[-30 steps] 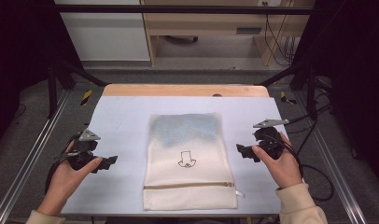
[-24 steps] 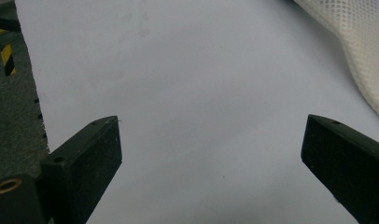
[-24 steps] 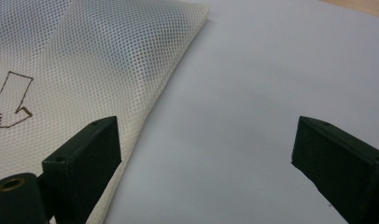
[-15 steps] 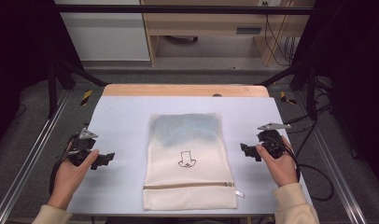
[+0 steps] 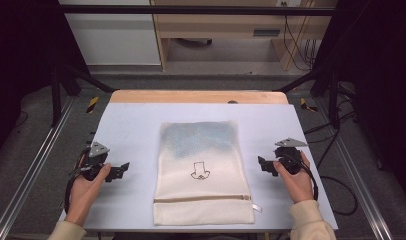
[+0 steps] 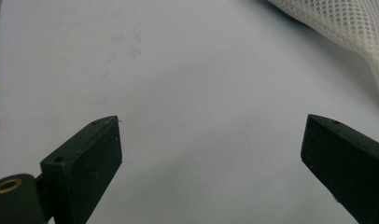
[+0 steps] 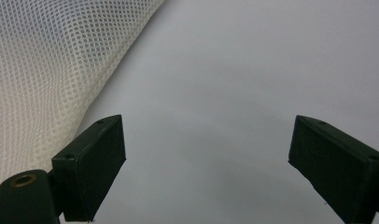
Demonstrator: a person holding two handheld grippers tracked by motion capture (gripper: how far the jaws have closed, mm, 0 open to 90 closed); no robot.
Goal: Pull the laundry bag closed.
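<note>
A cream mesh zip bag [image 5: 203,172] lies flat in the middle of the white table [image 5: 136,125], with a small black drawing on it and something bluish inside its far half. Its zipper runs across the near end. My left gripper [image 5: 122,169] rests on the table left of the bag, open, jaws pointing at it; the bag's mesh edge [image 6: 346,28] shows at the upper right of the left gripper view. My right gripper [image 5: 262,164] sits right of the bag, open and empty, with the mesh [image 7: 47,65] at its upper left.
A wooden strip [image 5: 198,96] borders the table's far edge. Metal frame rails [image 5: 31,170] run along both sides, with cables [image 5: 336,165] trailing at the right. Cabinets and a wooden shelf stand beyond the table.
Both grippers have drawn outward and slightly toward the person, away from the bag's sides. The bag has not moved.
</note>
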